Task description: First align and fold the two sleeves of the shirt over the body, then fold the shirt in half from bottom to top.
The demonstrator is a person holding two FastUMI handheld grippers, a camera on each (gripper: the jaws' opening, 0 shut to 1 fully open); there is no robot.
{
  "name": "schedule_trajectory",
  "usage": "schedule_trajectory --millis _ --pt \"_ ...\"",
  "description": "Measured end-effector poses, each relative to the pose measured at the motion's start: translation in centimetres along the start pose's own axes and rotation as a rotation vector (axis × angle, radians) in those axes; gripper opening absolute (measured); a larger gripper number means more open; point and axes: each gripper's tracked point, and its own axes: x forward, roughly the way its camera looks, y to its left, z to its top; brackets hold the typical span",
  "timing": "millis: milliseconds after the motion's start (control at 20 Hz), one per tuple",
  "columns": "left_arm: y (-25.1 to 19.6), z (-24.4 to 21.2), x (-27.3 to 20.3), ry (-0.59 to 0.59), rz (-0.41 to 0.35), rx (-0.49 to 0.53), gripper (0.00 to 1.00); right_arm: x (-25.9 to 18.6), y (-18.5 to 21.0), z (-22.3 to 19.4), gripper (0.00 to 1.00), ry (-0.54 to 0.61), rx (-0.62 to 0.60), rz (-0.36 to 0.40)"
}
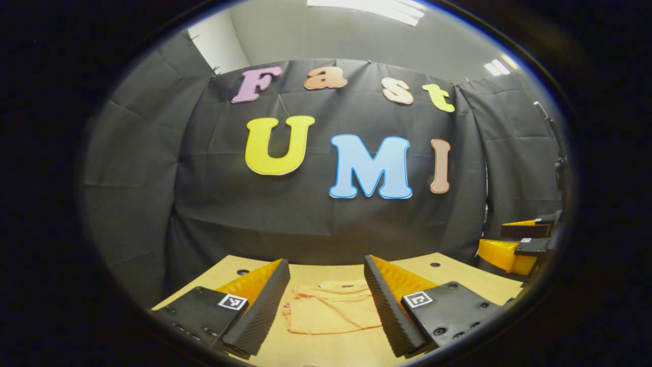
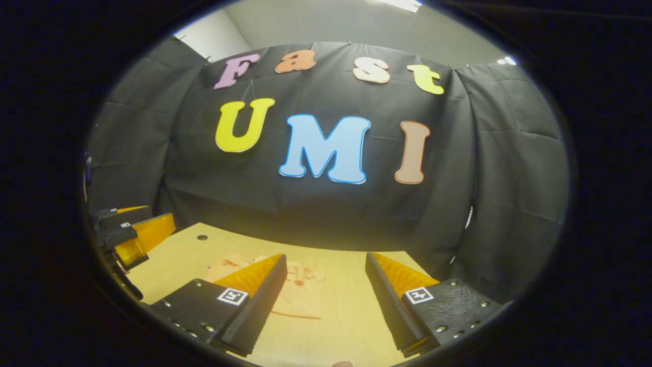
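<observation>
The peach shirt lay folded and rumpled on the wooden table, near its far edge. The left gripper and right gripper hovered above the table, fingers spread wide apart, holding nothing.

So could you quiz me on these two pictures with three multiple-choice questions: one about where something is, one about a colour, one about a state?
1. Where does the shirt lie?
A. On the wooden table
B. On the floor
C. Hung on the wall

2. What colour is the shirt?
A. Dark blue
B. Light orange
C. Green

3. How do the left gripper and right gripper stand?
A. Both open, holding nothing
B. Both clamped on the shirt
C. One holds a sleeve

Answers:
1 A: the cloth rests flat on the tabletop.
2 B: it is a pale peach-orange in both views.
3 A: each pair of fingers stands wide apart, above the shirt.
</observation>
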Motion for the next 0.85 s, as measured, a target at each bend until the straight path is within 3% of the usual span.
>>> schedule_trajectory --millis 450,850 --pt "-2.7 -0.1 -0.6 -0.01 -0.005 0.032 0.96 -1.4 -3.2 0.3 0.96 -0.035 0.005 -0.009" --pt "-7.6 -0.9 -2.5 -0.02 0.105 0.006 0.94 -2.2 -8.1 -0.9 0.96 -0.043 -0.027 0.083"
